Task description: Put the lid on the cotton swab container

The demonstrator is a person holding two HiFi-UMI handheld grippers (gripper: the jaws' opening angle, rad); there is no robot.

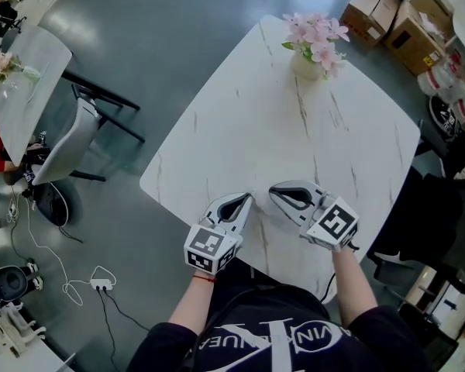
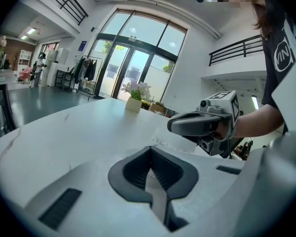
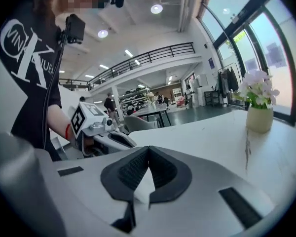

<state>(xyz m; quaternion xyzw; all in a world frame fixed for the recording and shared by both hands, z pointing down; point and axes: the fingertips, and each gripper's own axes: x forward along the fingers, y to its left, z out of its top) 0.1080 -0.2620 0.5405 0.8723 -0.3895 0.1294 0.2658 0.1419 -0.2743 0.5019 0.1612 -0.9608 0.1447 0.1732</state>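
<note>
- Standing at the near corner of the white marble table (image 1: 294, 130), a person holds the left gripper (image 1: 250, 198) and the right gripper (image 1: 272, 192) low over the tabletop, tips turned toward each other and close together.
- Left gripper: jaws closed, tips meeting. Only bare tabletop shows through the loop formed by the dark pads (image 2: 133, 169); nothing is clamped.
- Right gripper: jaws closed tip to tip in its own view. The gap framed by the pads (image 3: 130, 172) shows pale tabletop only; nothing is clamped.
- Cotton swab container and lid: neither can be made out in any of the three views. The left gripper view shows a faint pale patch with a speckled edge (image 2: 180, 143) on the table between the grippers; it is too indistinct to name.
- The table's near edge is hidden under the grippers, the marker cubes (image 1: 209, 248) and the person's torso.
- In the left gripper view, the lower part of the right gripper is cut off behind the left gripper's own body.
- A flower pot (image 1: 306, 66) with pink blossoms stands near the far corner, well apart from both grippers.
- A red band (image 1: 204, 278) circles the left wrist.
- Cardboard boxes (image 1: 387, 18) sit on the floor beyond the table, partly cropped by the frame.
</note>
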